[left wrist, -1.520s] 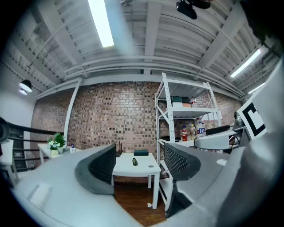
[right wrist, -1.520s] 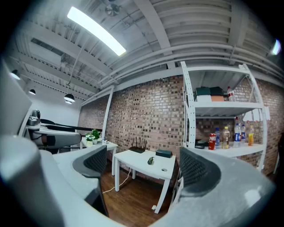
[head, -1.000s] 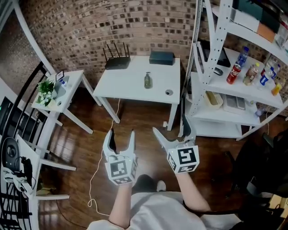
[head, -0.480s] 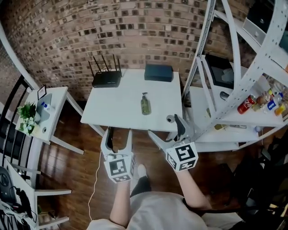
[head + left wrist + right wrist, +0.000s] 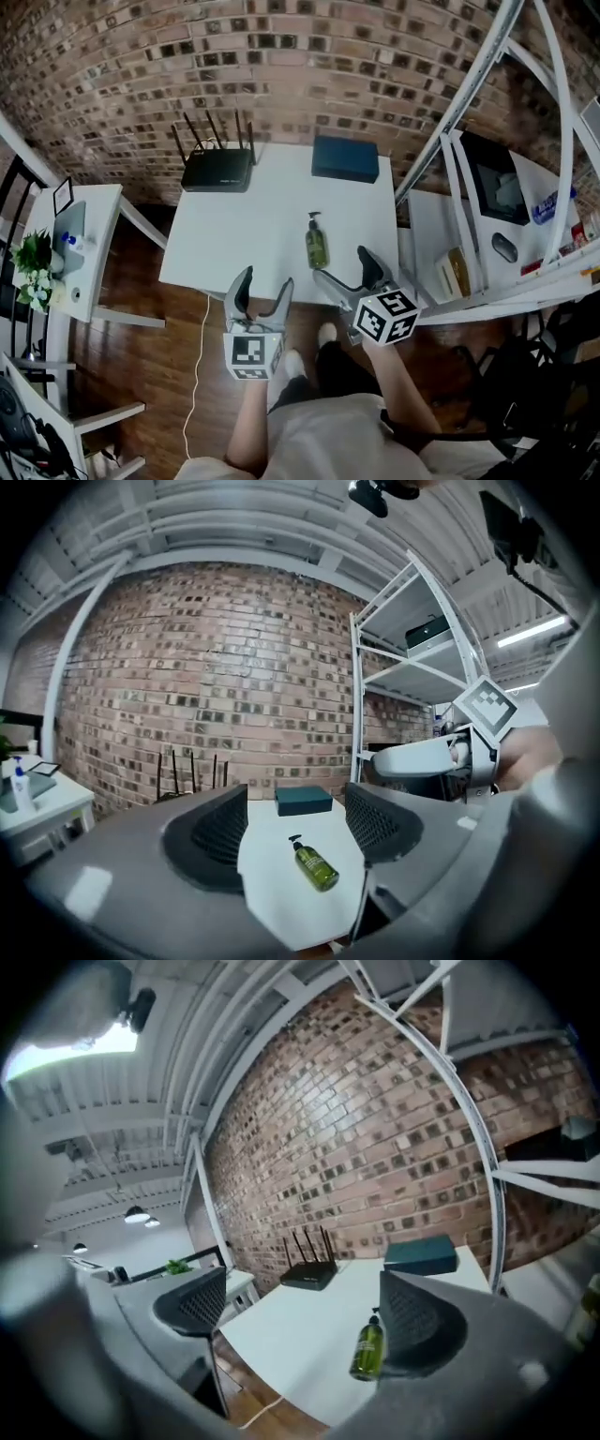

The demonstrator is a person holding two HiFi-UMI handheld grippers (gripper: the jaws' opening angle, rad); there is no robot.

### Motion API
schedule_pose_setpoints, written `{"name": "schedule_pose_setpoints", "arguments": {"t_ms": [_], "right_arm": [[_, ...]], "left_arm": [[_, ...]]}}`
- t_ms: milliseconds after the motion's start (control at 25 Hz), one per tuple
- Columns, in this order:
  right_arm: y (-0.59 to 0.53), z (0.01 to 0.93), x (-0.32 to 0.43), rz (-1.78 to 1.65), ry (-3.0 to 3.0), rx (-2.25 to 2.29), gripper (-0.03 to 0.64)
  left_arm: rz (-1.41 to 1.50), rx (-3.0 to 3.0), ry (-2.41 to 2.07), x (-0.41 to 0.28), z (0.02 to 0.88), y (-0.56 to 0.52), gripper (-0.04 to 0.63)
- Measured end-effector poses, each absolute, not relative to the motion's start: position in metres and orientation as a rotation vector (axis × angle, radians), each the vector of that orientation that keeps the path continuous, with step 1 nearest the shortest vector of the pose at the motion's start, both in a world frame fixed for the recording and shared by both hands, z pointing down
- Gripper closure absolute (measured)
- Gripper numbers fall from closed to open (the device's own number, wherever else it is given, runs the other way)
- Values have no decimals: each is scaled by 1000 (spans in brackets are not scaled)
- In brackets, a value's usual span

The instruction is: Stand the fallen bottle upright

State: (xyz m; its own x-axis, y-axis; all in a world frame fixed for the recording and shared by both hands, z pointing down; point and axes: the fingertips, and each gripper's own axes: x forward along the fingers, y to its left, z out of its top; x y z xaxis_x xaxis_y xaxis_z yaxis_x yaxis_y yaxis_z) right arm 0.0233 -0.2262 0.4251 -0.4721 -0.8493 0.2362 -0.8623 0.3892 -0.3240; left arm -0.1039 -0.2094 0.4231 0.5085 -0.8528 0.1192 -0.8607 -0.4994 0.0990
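Green plastic pump bottle (image 5: 316, 246) lies on its side on the white rectangular table (image 5: 216, 253), pump end pointing away from the tools.

Change over the last second: the table was well ahead across wood floor; now its near edge sits right under the jaw tips. Bottle has not shifted on the table. Only the tools have closed in.

Left gripper (image 5: 263, 284): jaws apart, nothing held; bottle seen through the gap, ahead and slightly right. Right gripper (image 5: 344, 266): jaws apart, nothing held; bottle just ahead, toward its left. Neither touches it.

Reading: the approach looks about finished and the reach comes next. No grasp made yet, so the task proper is not begun.

Count:
- bottles on the table: one
- black router with antennas (image 5: 217, 170): one, four antennas, far beyond the left gripper
- dark teal flat box (image 5: 345, 158): one, far beyond the right gripper
- grippers: two
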Motion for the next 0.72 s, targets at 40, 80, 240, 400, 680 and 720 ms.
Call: {"name": "schedule_pose_setpoints", "arguments": {"t_ms": [40, 80, 240, 400, 680, 720], "right_arm": [[-240, 437, 27, 649, -2544, 1595, 118], [-253, 448, 29, 667, -2508, 1589, 118], [-303, 494, 34, 823, -2426, 1545, 118], [-350, 538, 41, 958, -2355, 1464, 118], [-399, 609, 46, 1178, -2254, 1335, 120], [-401, 618, 44, 1205, -2237, 1308, 125]], "left_arm": [[96, 2586, -1495, -104, 428, -221, 259], [116, 2570, -1501, -106, 434, -232, 259], [233, 2516, -1473, -108, 463, -268, 259], [307, 2479, -1428, -95, 491, -308, 259], [381, 2421, -1345, -75, 537, -375, 259], [402, 2401, -1344, -76, 546, -381, 259]]}}
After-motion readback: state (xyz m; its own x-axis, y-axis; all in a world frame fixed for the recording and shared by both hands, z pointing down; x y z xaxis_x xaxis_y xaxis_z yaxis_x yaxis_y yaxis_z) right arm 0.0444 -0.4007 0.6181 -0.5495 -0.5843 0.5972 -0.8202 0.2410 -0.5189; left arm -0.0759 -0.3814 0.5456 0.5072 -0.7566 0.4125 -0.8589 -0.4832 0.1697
